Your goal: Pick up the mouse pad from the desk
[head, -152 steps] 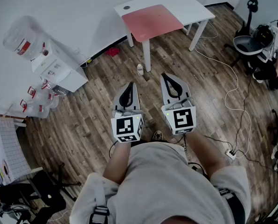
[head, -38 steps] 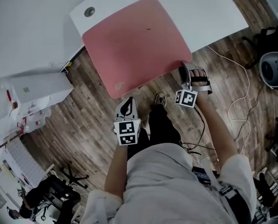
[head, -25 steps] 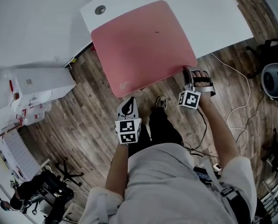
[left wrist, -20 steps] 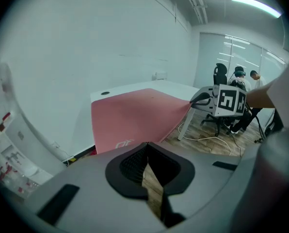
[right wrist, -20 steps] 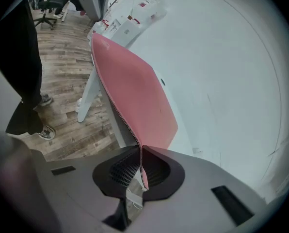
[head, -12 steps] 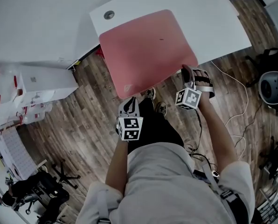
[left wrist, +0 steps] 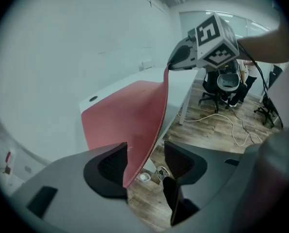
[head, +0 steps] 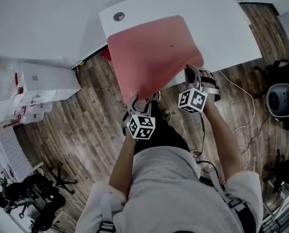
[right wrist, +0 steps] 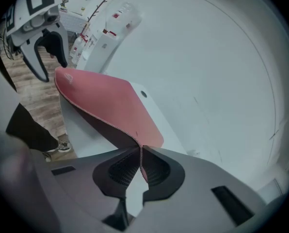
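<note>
The pink mouse pad [head: 152,52] lies on the white desk [head: 212,23], its near edge raised off the desktop and curling. My right gripper [head: 189,73] is shut on the pad's near right corner and holds it up; in the right gripper view the pad's edge [right wrist: 105,101] runs down into the closed jaws [right wrist: 140,166]. My left gripper [head: 133,100] is at the near left corner. Its jaws have just been opening, and the pad's edge [left wrist: 135,115] hangs between them [left wrist: 144,161] without being pinched.
A round cable hole [head: 119,16] sits in the desk's far left corner. A white cabinet [head: 42,84] stands on the wooden floor to the left. An office chair [head: 280,98] and loose white cables [head: 241,125] are on the right. The person's shoes [head: 165,115] are below the desk edge.
The right gripper has risen with the pad's near right corner, which now curls off the desk. The left gripper has moved up to the near left corner and opened around it.
</note>
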`<state>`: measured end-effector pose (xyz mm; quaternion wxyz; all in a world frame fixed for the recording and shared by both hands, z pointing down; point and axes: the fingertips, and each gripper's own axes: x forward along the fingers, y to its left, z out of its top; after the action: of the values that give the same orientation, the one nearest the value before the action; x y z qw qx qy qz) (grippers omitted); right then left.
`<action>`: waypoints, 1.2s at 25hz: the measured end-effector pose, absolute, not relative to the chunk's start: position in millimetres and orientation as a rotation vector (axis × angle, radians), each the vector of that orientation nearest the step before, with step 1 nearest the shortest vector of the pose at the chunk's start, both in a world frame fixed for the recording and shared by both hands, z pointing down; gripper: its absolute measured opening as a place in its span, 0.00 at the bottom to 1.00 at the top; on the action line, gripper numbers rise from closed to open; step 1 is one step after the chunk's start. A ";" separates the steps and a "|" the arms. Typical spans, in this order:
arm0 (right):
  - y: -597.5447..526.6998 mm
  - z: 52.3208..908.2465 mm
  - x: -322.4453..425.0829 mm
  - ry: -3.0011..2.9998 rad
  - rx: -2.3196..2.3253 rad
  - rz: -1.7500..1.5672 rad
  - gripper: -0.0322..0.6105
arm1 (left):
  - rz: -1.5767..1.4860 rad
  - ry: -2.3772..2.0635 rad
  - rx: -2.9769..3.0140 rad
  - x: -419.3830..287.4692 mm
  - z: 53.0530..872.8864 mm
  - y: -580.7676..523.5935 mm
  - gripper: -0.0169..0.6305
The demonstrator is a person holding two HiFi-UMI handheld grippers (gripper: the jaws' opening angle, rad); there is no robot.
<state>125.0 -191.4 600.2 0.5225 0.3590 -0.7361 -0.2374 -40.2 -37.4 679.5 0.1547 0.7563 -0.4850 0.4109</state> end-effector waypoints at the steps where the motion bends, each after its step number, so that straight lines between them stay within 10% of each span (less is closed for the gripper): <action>1: -193.8 597.8 122.4 -1.771 0.862 -0.564 0.13 | 1.208 -1.371 2.168 -39.4 683.6 -38.9 0.39; 12: -221.5 574.3 102.8 -1.841 0.877 -0.524 0.13 | 1.337 -1.336 2.165 -40.6 694.8 -75.4 0.38; 18: -232.4 577.3 102.2 -1.833 0.884 -0.510 0.13 | 1.378 -1.360 2.215 -49.4 683.9 -97.7 0.08; 30: -243.5 587.3 122.2 -1.795 0.887 -0.455 0.13 | 1.357 -1.431 2.220 -70.2 657.9 -150.0 0.07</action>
<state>122.2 -243.5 587.3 0.5177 0.3697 -0.7479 -0.1898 -70.2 -150.0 657.9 0.0860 0.7448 -0.4800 0.4554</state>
